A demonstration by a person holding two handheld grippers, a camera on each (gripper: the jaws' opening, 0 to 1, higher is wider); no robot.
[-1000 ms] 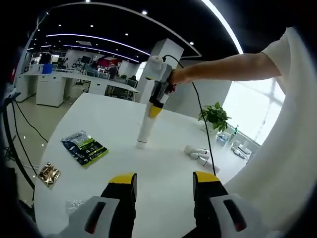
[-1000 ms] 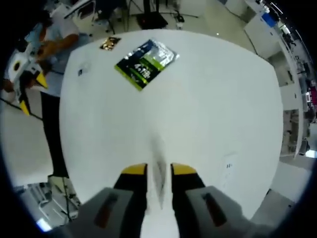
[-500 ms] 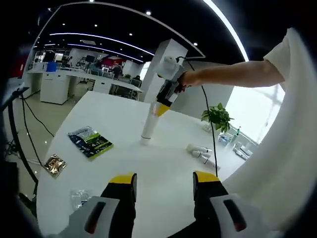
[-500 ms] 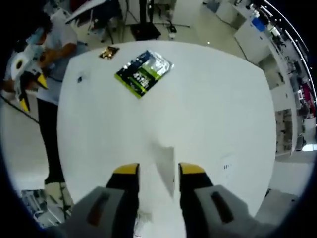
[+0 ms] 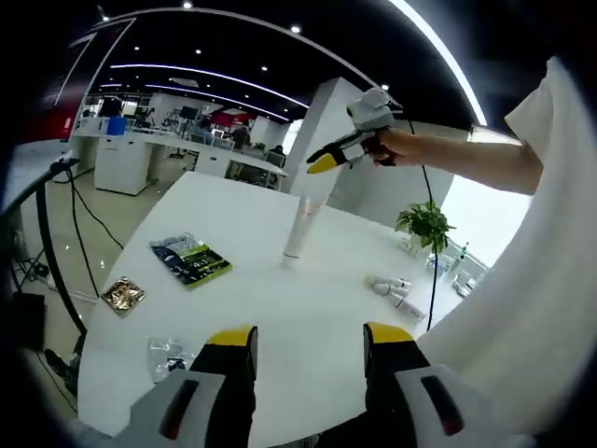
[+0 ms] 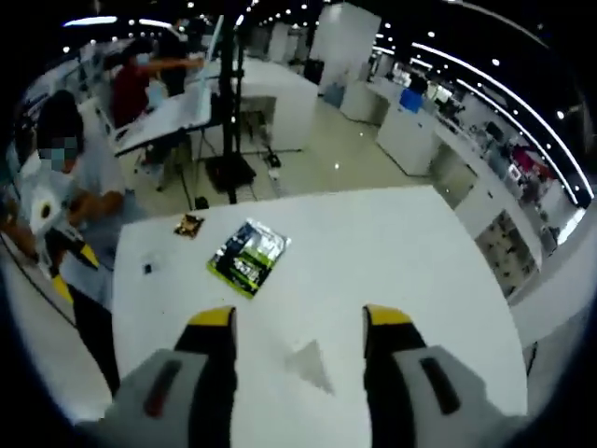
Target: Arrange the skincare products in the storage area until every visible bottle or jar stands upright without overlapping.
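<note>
Left gripper view: tall white tube (image 5: 300,224) upright near middle of round white table (image 5: 233,308); small white bottles (image 5: 395,292) lying toward far right edge; green-black packet (image 5: 190,259), gold sachet (image 5: 122,294), clear sachet (image 5: 168,355) toward left edge. Right gripper (image 5: 325,161) above tube, clear of it, jaws parted, nothing held. Left gripper (image 5: 312,341) jaws wide apart, nothing held.

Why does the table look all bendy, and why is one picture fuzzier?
Left gripper view: the fisheye lens curves the table's edge, and the window behind the plant glares white. Right gripper view: softer and blurrier, with the tall white bottle only a smear.
</note>
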